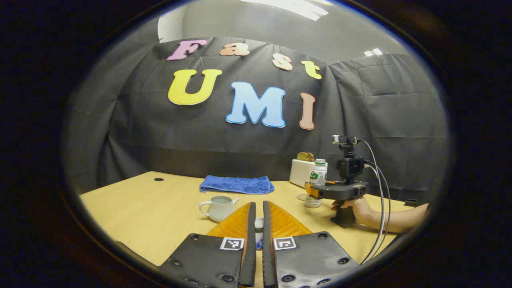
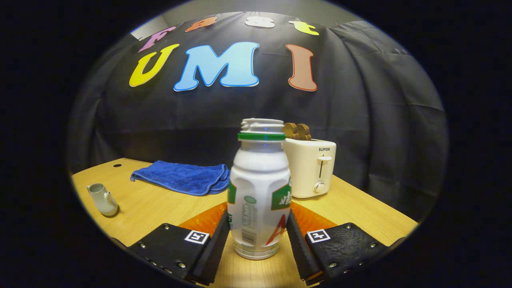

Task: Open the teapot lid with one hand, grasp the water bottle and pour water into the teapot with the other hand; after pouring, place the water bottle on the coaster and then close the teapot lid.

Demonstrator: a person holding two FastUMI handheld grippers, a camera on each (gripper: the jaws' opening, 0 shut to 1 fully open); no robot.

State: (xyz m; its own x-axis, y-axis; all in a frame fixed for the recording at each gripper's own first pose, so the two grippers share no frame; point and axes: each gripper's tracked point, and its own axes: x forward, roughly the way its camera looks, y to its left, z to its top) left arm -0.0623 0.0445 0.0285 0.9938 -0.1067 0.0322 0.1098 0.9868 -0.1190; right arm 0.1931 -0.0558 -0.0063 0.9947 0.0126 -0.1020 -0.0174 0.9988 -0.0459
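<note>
The right gripper (image 2: pixel 258 236) has its fingers against both sides of the upright bottle (image 2: pixel 259 192), which stands on the table (image 2: pixel 160 208) in front of the toaster (image 2: pixel 314 168). The left gripper (image 1: pixel 256 224) is pinched narrow on a small white lid (image 1: pixel 259 224), beside the open teapot (image 1: pixel 219 207), with a blue towel (image 1: pixel 237 185) behind.
</note>
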